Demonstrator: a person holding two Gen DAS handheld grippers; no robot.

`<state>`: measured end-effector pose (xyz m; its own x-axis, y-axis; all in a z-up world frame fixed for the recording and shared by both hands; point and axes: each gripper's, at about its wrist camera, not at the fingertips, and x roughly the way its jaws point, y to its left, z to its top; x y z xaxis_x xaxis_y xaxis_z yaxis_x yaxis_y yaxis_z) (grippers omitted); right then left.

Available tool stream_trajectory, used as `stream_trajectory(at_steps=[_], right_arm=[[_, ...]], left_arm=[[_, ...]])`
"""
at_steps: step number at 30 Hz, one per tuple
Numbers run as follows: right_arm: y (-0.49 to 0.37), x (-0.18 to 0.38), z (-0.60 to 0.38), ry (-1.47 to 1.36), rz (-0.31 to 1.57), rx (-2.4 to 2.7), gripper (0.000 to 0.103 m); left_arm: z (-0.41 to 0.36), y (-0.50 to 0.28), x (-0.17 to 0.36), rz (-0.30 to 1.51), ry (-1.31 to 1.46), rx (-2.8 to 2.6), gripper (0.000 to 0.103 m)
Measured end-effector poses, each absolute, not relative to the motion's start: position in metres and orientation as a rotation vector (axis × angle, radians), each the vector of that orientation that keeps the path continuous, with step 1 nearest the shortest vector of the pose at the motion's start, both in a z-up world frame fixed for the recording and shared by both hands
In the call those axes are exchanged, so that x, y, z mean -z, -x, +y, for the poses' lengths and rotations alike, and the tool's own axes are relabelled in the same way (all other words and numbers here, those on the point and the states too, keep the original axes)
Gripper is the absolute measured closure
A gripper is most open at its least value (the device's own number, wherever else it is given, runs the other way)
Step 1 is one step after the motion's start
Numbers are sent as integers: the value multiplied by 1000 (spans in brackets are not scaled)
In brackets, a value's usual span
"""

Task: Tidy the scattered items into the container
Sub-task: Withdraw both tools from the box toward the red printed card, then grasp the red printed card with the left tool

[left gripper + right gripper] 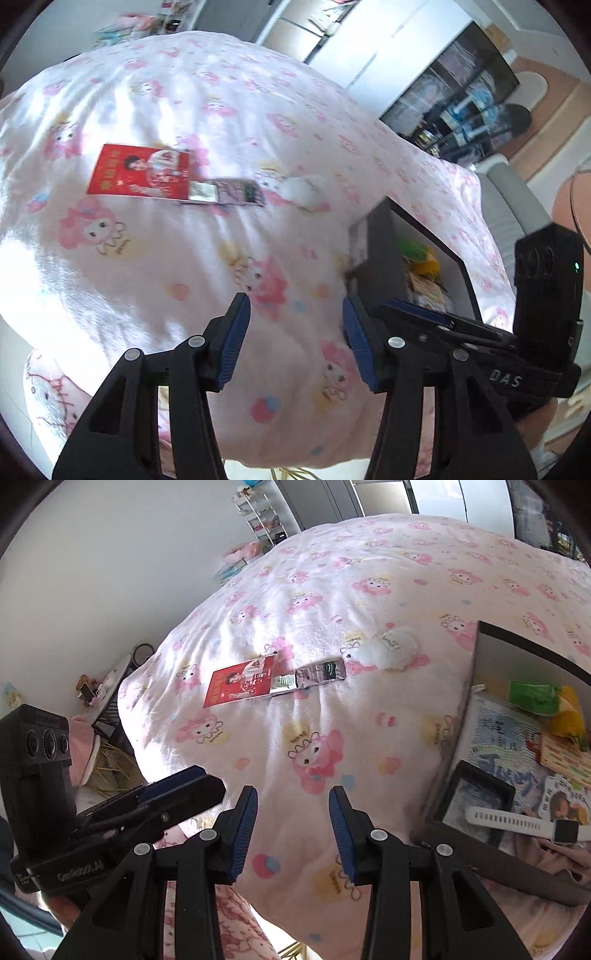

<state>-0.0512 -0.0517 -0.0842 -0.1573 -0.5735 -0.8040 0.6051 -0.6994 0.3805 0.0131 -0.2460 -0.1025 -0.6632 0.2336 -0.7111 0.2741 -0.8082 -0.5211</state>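
Observation:
Three loose items lie in a row on the pink cartoon-print bedspread: a red card, a silver sachet overlapping its edge, and a white fluffy piece. A dark-rimmed box stands at the right; it holds a white-strapped watch, a small black case, a green packet and printed cards. My left gripper hovers open and empty over the bedspread, well short of the items. My right gripper is open and empty beside the box's near corner.
The two grippers hang side by side; each shows in the other's view, the right gripper and the left gripper. A low side table and a white shelf rack stand by the wall. A dark cabinet lies beyond the bed.

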Motion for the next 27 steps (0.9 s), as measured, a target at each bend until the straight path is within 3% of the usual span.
stream_trajectory(at_steps=[2,5,8,12,22,23,27], right_arm=[[59,92,-65,-1338,37,1927,67],[75,105,-90,-1352,63,1926,67],[97,118,-122,-1352,102,1913,67],[123,138,-156,-1373,92,1910,67],[129,160,-156,-1450,-15,1871,67],[129,161,-153,-1455,-18,1871,67],[130,162,-149,-1454,-20,1877,67]], left_arm=[[-280,-4,124,980,-1229,2573,50],[-314,17,154,849,-1244,2405,51],[-347,24,176,1037,-1202,2340,51],[-378,30,179,1021,-1101,2281,51],[-443,62,210,1216,-1068,2119,48],[-441,65,211,1210,-1088,2117,50],[-419,61,205,1225,-1131,2201,88]])
